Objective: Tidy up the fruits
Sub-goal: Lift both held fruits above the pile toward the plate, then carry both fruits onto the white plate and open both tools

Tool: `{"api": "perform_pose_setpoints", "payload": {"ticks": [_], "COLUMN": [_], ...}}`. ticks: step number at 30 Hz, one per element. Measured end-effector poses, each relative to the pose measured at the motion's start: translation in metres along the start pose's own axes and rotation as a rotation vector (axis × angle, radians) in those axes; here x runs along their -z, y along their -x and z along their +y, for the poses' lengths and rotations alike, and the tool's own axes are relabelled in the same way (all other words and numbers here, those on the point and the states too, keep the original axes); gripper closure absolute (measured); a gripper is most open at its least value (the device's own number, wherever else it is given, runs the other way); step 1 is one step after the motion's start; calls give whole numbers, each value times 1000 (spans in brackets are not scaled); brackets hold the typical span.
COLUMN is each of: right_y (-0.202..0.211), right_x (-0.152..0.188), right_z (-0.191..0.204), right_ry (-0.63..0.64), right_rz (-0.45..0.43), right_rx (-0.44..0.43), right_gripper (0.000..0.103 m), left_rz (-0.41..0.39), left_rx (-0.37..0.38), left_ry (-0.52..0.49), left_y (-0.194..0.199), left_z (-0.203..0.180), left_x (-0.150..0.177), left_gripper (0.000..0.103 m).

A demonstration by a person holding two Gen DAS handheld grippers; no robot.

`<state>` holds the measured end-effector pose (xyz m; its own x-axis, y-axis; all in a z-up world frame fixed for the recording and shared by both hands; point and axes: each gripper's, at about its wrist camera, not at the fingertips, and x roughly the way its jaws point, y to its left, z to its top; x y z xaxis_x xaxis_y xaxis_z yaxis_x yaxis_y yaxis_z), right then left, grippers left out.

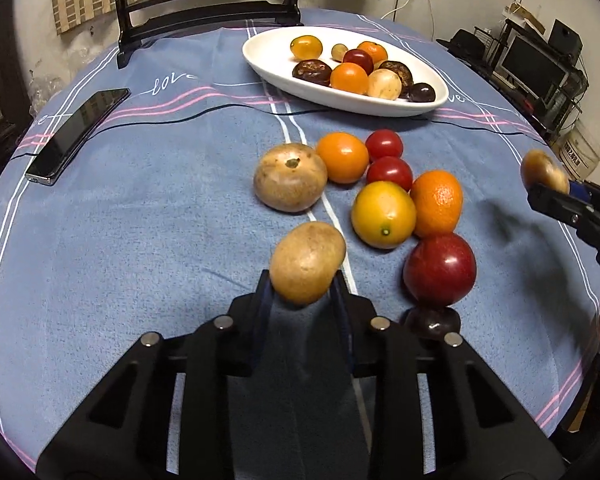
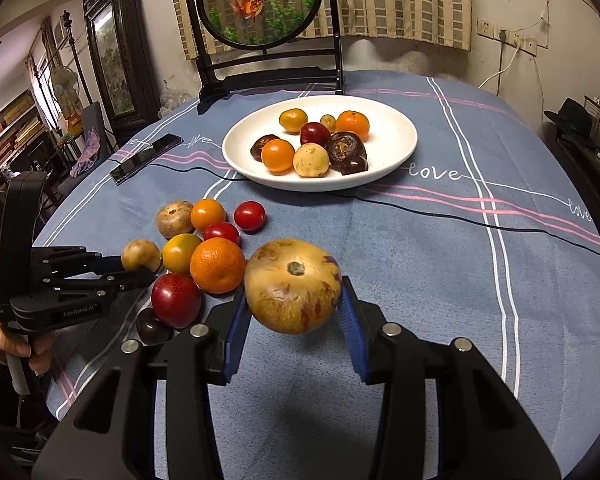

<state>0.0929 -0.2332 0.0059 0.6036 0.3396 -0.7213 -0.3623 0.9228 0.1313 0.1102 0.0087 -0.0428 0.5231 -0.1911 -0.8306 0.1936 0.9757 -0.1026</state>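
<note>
My left gripper (image 1: 302, 280) is shut on a small tan fruit (image 1: 307, 263), held above the blue tablecloth; it shows in the right wrist view (image 2: 141, 255) too. My right gripper (image 2: 294, 304) is shut on a larger tan fruit with purple streaks (image 2: 293, 286), also lifted; it shows at the right edge of the left wrist view (image 1: 544, 171). A white oval plate (image 1: 272, 46) (image 2: 396, 128) at the back holds several fruits. A loose pile lies on the cloth: a tan fruit (image 1: 290, 177), an orange (image 1: 437, 203), cherry tomatoes (image 1: 384, 145), a red plum (image 1: 440, 269), a dark fruit (image 1: 433, 322).
A black phone (image 1: 78, 134) lies at the left with a thin black cable (image 1: 220, 115) running across the cloth. A dark wooden stand with a round fish picture (image 2: 262, 4) stands behind the plate. The table edge curves away at the right, with shelves beyond.
</note>
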Motion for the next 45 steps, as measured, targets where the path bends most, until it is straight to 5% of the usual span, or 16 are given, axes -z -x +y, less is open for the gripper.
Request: {"api": "perform_pose_setpoints", "payload": {"ticks": [7, 10, 12, 24, 35, 45], "right_y": [-1, -1, -2, -1, 2, -44], "right_x": [1, 1, 1, -4, -50, -106], "right_z": [0, 0, 1, 4, -1, -26], "right_ry": [-1, -1, -2, 14, 29, -26], "right_rz": [5, 4, 5, 2, -65, -84], "right_rx": [-7, -7, -6, -2, 30, 85], "right_gripper": [60, 60, 60, 60, 60, 60], "left_rz": [-9, -12, -16, -66, -135, -114], "left_rx": [-41, -50, -49, -19, 36, 16], "left_ry": [-2, -4, -4, 2, -30, 0], "left_y": [-7, -9, -10, 17, 29, -19], "left_z": [2, 1, 2, -3, -23, -23], "left_x": [-9, -12, -13, -25, -93, -162], "left_gripper": [60, 60, 70, 70, 70, 70]}}
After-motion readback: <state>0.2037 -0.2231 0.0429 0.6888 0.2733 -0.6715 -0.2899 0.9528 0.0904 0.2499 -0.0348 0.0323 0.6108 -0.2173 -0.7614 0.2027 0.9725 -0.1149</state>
